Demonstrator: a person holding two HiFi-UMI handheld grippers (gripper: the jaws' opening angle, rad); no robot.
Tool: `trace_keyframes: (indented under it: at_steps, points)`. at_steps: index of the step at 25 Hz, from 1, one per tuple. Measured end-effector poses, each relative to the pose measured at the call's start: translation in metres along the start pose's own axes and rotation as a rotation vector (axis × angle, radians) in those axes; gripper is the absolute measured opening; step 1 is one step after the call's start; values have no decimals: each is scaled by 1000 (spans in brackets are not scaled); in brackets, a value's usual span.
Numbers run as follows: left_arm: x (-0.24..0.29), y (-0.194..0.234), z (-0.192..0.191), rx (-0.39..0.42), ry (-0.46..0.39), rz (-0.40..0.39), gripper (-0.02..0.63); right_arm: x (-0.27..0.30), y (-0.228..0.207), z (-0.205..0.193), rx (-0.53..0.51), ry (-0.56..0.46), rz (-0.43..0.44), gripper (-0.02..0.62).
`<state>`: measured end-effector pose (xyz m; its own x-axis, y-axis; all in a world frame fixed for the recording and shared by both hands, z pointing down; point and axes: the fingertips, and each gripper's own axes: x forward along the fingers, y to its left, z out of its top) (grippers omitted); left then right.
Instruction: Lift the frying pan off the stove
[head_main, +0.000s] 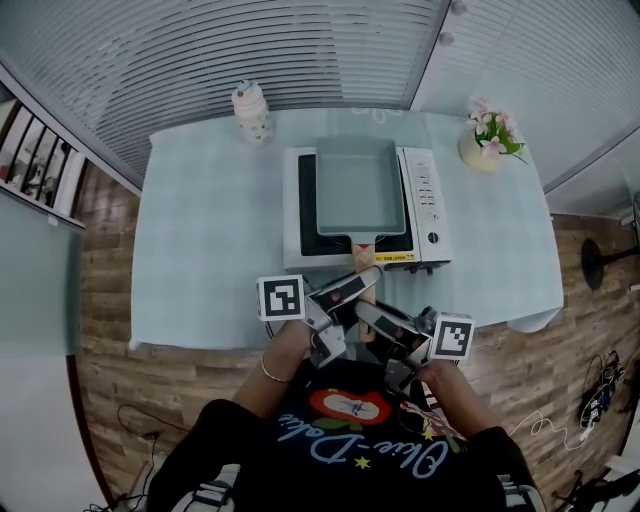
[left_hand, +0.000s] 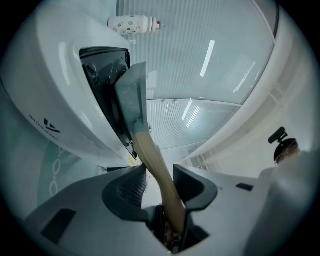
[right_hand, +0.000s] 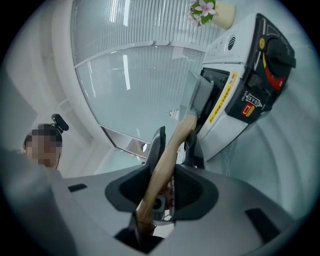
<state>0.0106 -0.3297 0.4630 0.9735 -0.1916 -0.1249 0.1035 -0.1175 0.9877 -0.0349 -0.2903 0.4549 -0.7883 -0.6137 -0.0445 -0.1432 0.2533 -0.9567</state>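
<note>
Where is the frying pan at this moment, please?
In the head view, the frying pan sits on the white stove in the middle of the table, its handle pointing back between the fingers of the left gripper and right gripper.

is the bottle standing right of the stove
No, the bottle stands left of the stove, toward the back; the vase is what stands to its right.

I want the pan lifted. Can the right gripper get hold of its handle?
Looks like yes: the wooden handle sticks out past the stove, unblocked, and the right gripper has it between its jaws.
</note>
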Motion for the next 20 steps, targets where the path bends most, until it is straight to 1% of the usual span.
trace_keyframes:
  at_steps: [4,8,13,16,20]
  points:
    - [-1,1,-2,-13,4,19,145,0,-3,-2,15,-3,0,138]
    - [-2,1,-1,22,28,53,141,1,-1,-2,46,-16,29,140]
    - [-4,0,-2,45,27,84,141,-1,4,-2,71,-32,60,140]
    - [-6,-3,-2,45,27,101,141,1,6,-2,83,-36,75,137]
    - [-8,-4,-1,91,31,128,141,3,7,-4,85,-30,88,135]
